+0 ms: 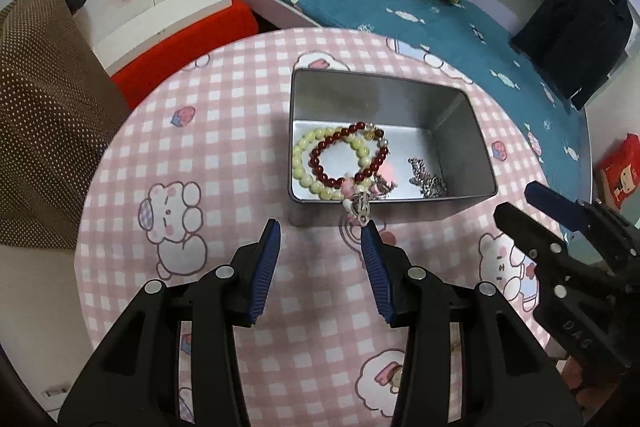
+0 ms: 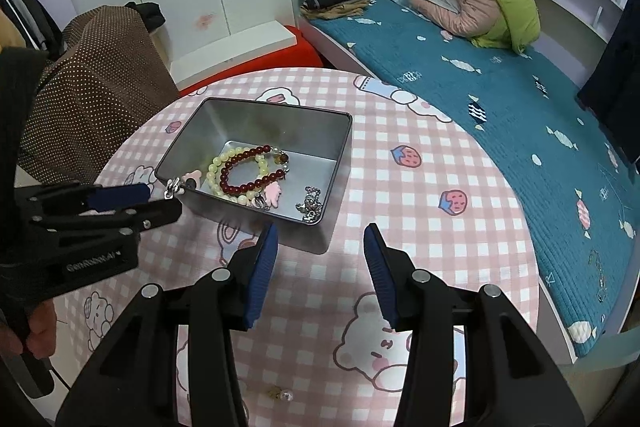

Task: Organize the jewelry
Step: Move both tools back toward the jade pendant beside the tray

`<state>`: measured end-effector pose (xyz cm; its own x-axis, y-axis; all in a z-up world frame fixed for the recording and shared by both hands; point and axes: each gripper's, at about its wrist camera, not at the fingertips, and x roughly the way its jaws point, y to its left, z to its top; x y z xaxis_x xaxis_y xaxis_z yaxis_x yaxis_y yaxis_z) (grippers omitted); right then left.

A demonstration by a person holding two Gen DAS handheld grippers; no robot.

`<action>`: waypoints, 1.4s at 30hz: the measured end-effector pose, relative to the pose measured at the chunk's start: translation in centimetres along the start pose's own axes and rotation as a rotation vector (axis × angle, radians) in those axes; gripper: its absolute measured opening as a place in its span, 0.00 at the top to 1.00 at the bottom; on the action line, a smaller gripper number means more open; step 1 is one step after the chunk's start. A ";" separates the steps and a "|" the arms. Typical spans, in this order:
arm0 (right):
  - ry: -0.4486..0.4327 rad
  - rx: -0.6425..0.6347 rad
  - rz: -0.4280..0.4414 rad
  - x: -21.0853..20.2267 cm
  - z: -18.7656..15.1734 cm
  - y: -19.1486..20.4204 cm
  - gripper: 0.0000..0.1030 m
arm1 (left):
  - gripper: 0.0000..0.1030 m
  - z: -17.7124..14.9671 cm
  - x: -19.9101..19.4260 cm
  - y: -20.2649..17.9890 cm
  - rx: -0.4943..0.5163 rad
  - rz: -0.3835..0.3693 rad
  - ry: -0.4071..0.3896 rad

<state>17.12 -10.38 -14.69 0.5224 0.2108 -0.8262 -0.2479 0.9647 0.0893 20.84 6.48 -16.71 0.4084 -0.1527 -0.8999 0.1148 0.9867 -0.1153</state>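
A grey metal tin (image 1: 460,99) stands on the pink checked table; it also shows in the right wrist view (image 2: 340,163). In it lie a dark red bead bracelet (image 1: 348,163) (image 2: 244,183), a pale yellow bead bracelet (image 1: 300,163) (image 2: 218,163), a silver chain (image 1: 426,177) (image 2: 310,205) and pink charms (image 2: 274,193). A small clip-on charm (image 1: 358,207) (image 2: 174,187) hangs over the tin's near rim. My left gripper (image 1: 320,231) is open, just short of the tin. My right gripper (image 2: 320,235) is open and empty beside the tin.
A small earring (image 1: 394,377) (image 2: 280,395) lies on the table near the front edge. A bed with a teal cover (image 2: 500,99) runs along the right. A brown dotted cloth (image 1: 44,107) and a red stool (image 1: 180,47) stand beyond the table's left.
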 end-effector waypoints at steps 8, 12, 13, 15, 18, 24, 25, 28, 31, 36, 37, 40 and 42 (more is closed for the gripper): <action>-0.012 -0.020 0.002 -0.4 0.2 0.7 0.59 | 0.58 0.4 -1.4 0.3 -0.011 -0.008 -0.034; -0.014 -0.021 -0.002 -0.7 0.1 0.8 0.58 | 0.58 0.2 -1.8 0.1 0.000 -0.024 -0.037; -0.014 -0.021 -0.005 -0.8 0.0 0.8 0.58 | 0.58 0.1 -1.9 0.1 0.007 -0.026 -0.035; -0.009 -0.018 -0.012 -0.8 -0.3 0.7 0.58 | 0.58 -0.4 -2.0 -0.1 0.020 -0.021 -0.030; 0.005 -0.006 -0.022 -0.7 -1.1 0.3 0.58 | 0.58 -1.6 -2.0 -0.1 0.028 -0.025 -0.012; 0.054 0.004 -0.037 -0.4 -3.7 0.1 0.58 | 0.58 -4.7 -1.3 0.0 0.032 -0.040 0.060; 0.063 0.008 -0.038 -0.3 -4.1 0.1 0.58 | 0.58 -5.2 -1.2 -0.1 0.034 -0.046 0.072; 0.089 0.008 -0.036 -0.2 -5.5 0.2 0.58 | 0.56 -6.7 -0.9 -0.3 0.040 -0.066 0.111; 0.108 0.009 -0.034 -0.3 -6.8 0.5 0.58 | 0.46 -8.1 -0.7 -0.8 0.047 -0.098 0.147; 0.127 0.028 -0.044 -0.4 -8.0 0.4 0.58 | 0.34 -9.3 -0.4 -2.1 0.056 -0.148 0.177; 0.130 0.030 -0.046 -0.3 -8.2 0.3 0.58 | 0.33 -9.4 -0.3 -2.4 0.057 -0.157 0.178; 0.141 0.026 -0.060 -0.4 -8.6 -0.2 0.58 | 0.32 -9.9 0.3 -3.5 0.074 -0.148 0.189; 0.143 0.030 -0.072 -0.6 -8.9 -0.7 0.58 | 0.32 -10.3 0.9 -4.4 0.087 -0.135 0.199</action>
<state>9.76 -12.54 -19.23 0.4156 0.1184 -0.9018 -0.1881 0.9812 0.0422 11.40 2.63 -21.36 0.1985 -0.2601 -0.9450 0.2368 0.9483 -0.2112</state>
